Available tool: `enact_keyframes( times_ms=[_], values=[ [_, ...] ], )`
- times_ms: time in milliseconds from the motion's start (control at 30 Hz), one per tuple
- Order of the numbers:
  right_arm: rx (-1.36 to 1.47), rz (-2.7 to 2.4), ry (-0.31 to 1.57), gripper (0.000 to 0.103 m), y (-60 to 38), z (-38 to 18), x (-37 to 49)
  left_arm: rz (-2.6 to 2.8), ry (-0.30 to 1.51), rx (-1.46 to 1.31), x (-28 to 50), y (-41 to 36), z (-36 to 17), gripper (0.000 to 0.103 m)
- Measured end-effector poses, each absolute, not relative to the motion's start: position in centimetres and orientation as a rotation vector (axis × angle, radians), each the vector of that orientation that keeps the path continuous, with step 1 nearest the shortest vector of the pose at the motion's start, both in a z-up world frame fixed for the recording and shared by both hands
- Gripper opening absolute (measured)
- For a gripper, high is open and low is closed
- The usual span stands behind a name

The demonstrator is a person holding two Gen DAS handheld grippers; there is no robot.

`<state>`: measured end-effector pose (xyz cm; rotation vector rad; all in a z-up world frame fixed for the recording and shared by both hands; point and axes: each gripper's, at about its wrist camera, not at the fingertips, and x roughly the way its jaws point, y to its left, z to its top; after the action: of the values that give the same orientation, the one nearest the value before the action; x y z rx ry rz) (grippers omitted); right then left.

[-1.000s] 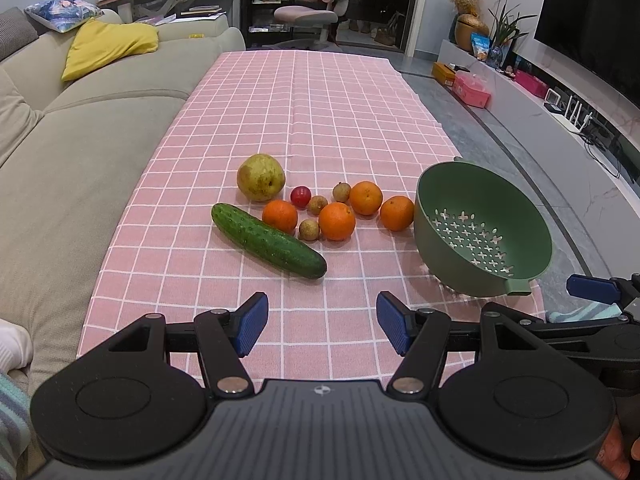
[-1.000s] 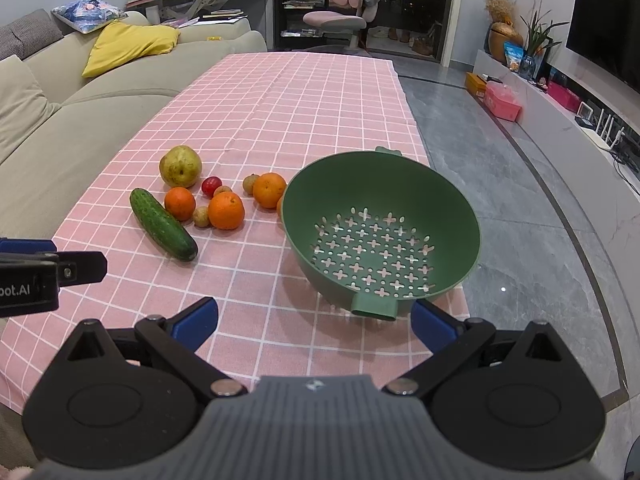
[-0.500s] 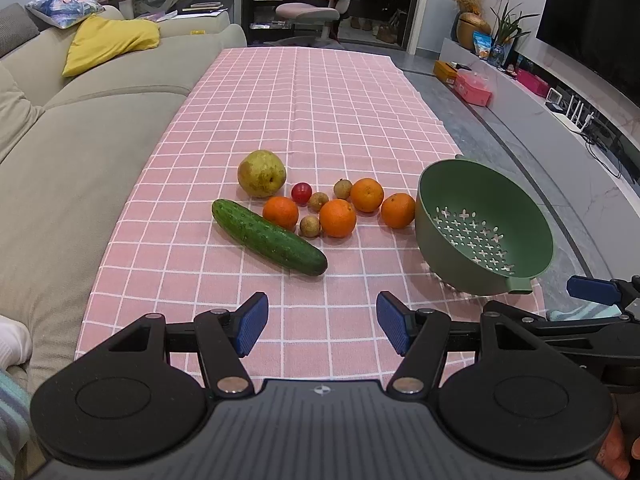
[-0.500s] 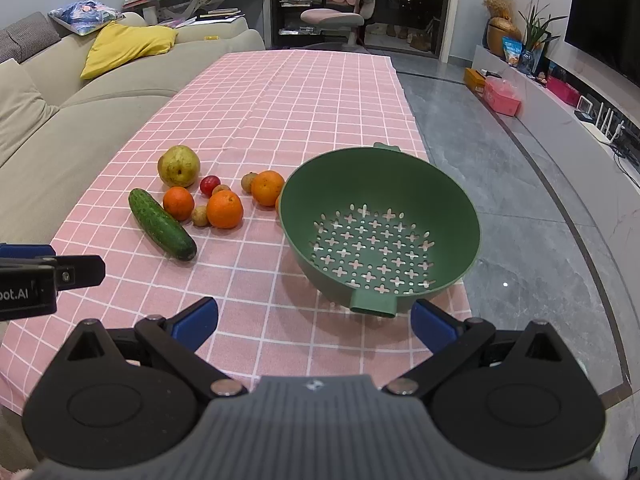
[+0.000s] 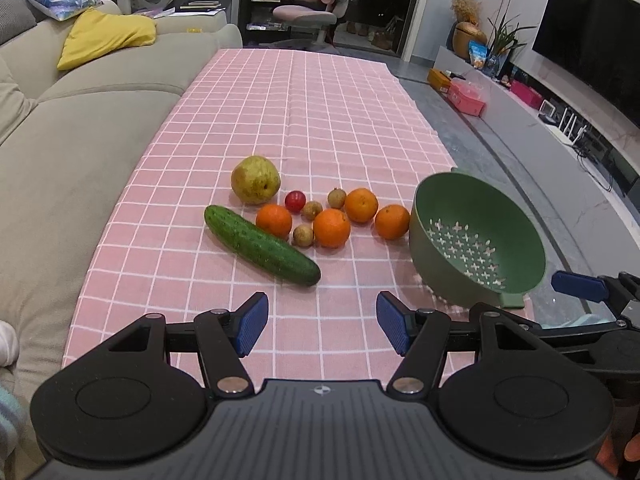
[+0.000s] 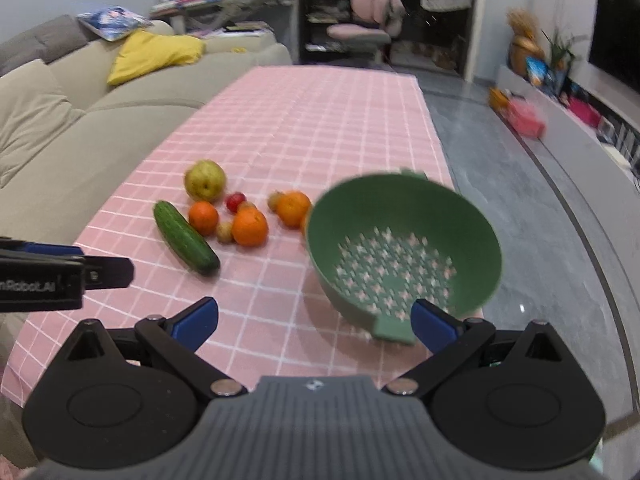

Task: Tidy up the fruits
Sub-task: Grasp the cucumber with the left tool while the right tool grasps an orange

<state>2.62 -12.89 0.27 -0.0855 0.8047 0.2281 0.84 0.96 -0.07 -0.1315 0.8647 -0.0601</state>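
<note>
Surface: pink checked cloth (image 5: 320, 120) covering it
Left side: beige sofa (image 5: 80, 128) with a yellow cushion (image 5: 108, 36)
Far end: pink desk chair (image 5: 316, 8) before dark shelving
Right side: grey marble floor (image 5: 532, 172), low white cabinet, black television (image 5: 592, 44)

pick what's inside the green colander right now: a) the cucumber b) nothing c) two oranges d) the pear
b: the green colander shows only its bare perforated bottom, while the oranges, cucumber and pear all lie on the pink checked cloth beside it.
</note>
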Motion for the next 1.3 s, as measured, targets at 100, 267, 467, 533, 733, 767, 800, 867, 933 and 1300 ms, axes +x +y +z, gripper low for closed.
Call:
enact_keyframes(
  times_ms=[100, 267, 467, 533, 733, 767, 800, 867, 933, 1300],
  values=[
    [-0.121, 0.260, 0.768, 0.087, -12.5, 0.5, 3.3, -0.062, 0.865, -0.174, 1.6, 1.6, -0.2, 0.073],
    [-0.184, 0.318, 0.759, 0.074, -12.3, 0.4, 5.8, -0.038, 0.893, -0.223, 3.8, 2.7, -0.8, 0.062],
    [-0.319, 0.462, 0.799, 0.063, -11.3, 0.5, 11.2, 0.003, 0.936, -0.279, 7.1, 4.2, -2.2, 0.062],
    [-0.374, 0.519, 0.824, 0.061, -10.6, 0.4, 13.4, 0.016, 0.960, -0.317, 8.3, 4.8, -2.8, 0.062],
    [-0.567, 0.667, 0.941, 0.061, -8.0, -0.9, 19.5, 0.116, 1.047, -0.415, 11.1, 6.6, -5.2, 0.061],
    [-0.591, 0.687, 0.966, 0.061, -7.6, -1.2, 20.4, 0.127, 1.061, -0.431, 11.5, 6.8, -5.6, 0.062],
    [-0.622, 0.701, 0.993, 0.061, -7.2, -1.7, 21.4, 0.141, 1.070, -0.452, 11.9, 7.0, -6.0, 0.061],
    [-0.675, 0.722, 1.041, 0.061, -6.5, -2.5, 23.0, 0.161, 1.082, -0.486, 12.5, 7.4, -6.6, 0.062],
    [-0.724, 0.750, 1.101, 0.061, -5.6, -3.6, 24.6, 0.178, 1.099, -0.521, 13.1, 7.7, -7.1, 0.062],
    [-0.840, 0.785, 1.316, 0.061, -3.8, -8.3, 28.4, 0.272, 1.145, -0.615, 15.9, 8.5, -9.5, 0.064]
  ],
)
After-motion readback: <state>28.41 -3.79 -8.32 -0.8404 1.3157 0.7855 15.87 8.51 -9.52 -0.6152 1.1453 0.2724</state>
